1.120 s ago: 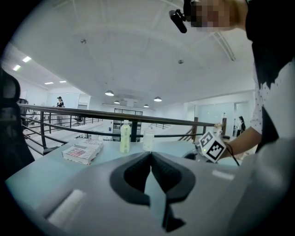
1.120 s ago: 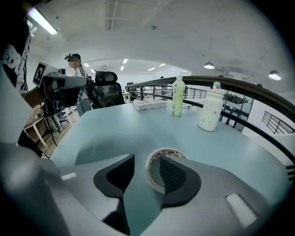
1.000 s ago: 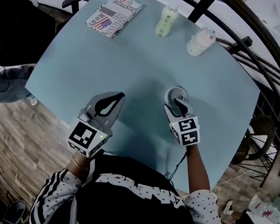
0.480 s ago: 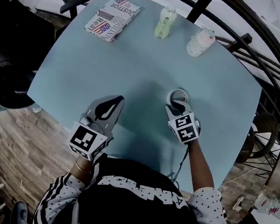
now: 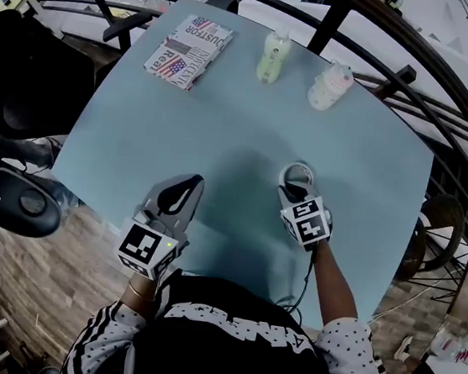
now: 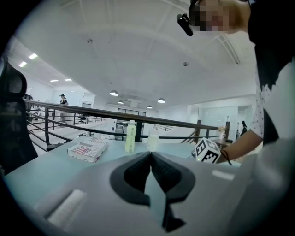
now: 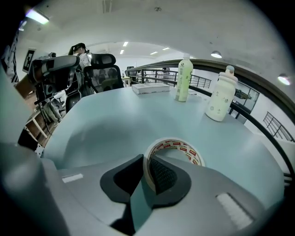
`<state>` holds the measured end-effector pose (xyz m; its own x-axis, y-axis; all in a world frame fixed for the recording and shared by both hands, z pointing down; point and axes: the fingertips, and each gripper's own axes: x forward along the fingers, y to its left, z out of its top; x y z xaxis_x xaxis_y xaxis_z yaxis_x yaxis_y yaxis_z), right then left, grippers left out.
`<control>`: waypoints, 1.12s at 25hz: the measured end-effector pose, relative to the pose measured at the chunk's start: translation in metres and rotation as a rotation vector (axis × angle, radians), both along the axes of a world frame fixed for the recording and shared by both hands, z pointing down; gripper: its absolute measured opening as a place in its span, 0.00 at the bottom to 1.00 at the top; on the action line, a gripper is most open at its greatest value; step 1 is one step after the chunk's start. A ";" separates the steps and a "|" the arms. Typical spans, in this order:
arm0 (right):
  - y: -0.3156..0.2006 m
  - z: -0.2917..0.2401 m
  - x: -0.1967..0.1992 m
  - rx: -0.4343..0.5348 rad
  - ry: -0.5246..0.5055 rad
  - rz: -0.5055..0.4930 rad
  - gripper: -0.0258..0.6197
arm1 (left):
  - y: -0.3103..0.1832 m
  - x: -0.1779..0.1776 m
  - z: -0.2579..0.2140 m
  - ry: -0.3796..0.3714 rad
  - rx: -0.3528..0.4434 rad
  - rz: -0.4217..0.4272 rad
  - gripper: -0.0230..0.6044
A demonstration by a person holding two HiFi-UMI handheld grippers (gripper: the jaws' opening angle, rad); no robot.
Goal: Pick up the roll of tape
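The roll of tape [image 5: 302, 168], a pale ring with red print, lies flat on the light-blue table [image 5: 225, 122] right of centre. My right gripper [image 5: 294, 188] points steeply down at its near side. In the right gripper view its jaws are closing on the near wall of the roll of tape [image 7: 177, 145]: one pad inside the ring, the other outside, both touching at the right gripper [image 7: 148, 162]. My left gripper [image 5: 190, 182] hovers over bare table to the left, shut and empty. In its own view the left gripper [image 6: 150, 155] has its tips together.
At the table's far side lie a printed magazine [image 5: 189, 38], a green bottle [image 5: 273, 57] and a white bottle [image 5: 329, 85]. A dark curved railing [image 5: 417, 77] runs behind the table. An office chair [image 5: 17, 198] stands by the left edge.
The right gripper's jaws have come together from wide open onto the near wall of the tape roll. The left gripper has stayed in place.
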<state>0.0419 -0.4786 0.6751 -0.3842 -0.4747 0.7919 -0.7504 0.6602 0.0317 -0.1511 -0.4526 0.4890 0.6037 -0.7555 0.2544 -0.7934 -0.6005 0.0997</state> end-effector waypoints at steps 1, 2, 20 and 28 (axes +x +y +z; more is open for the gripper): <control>0.000 0.000 0.000 0.003 0.000 0.007 0.12 | 0.000 -0.002 0.000 -0.001 0.001 -0.003 0.04; 0.000 -0.001 0.000 0.007 -0.003 0.019 0.12 | 0.000 -0.002 -0.001 -0.002 0.002 -0.004 0.04; 0.011 -0.071 0.001 0.093 -0.247 0.187 0.12 | 0.010 0.005 -0.016 -0.016 0.031 0.010 0.04; 0.018 -0.112 0.001 0.174 -0.322 0.221 0.12 | 0.017 0.007 -0.022 -0.015 0.043 0.018 0.04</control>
<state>0.0425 -0.4607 0.5628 -0.4725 -0.6894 0.5491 -0.8632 0.4878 -0.1304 -0.1437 -0.4351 0.4672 0.6137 -0.7550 0.2307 -0.7836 -0.6182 0.0615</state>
